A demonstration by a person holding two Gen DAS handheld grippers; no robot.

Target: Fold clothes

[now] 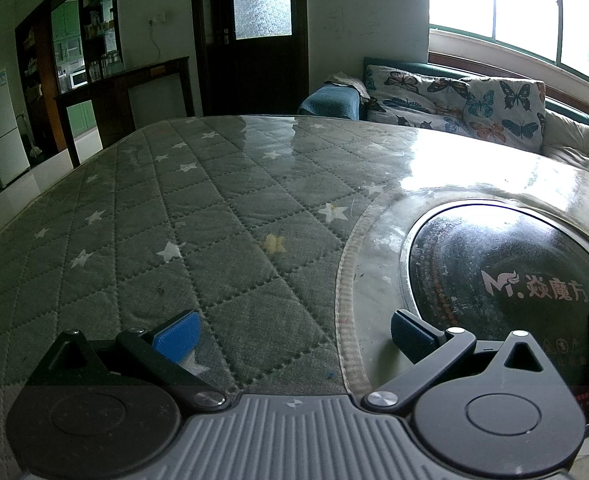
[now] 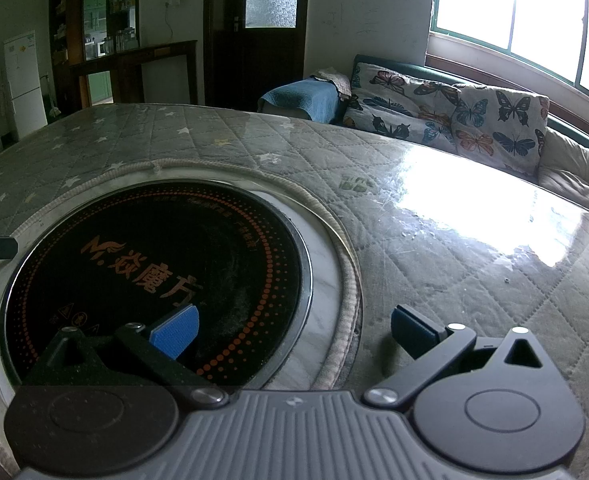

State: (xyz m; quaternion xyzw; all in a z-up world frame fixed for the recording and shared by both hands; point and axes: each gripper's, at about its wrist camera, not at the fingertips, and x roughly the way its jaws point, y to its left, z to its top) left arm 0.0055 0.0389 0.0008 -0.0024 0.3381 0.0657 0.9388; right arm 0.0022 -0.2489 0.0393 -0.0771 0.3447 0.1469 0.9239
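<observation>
Left gripper [image 1: 294, 334] and right gripper [image 2: 292, 330] both spread apart, empty, low over quilted table [image 1: 214, 216] with round black hob [image 2: 154, 272]. No clothes in view.

- The quilted desk [image 1: 214, 216] lies flat and bare from 9 to 12 o'clock of the left fingers [image 1: 176, 334], with room to pass.
- A round black cooktop [image 2: 154, 276] sits flush in the desk, no raised barrier.
- A sofa with butterfly cushions [image 2: 446, 116] bounds the desk's far edge at 1 o'clock.
</observation>
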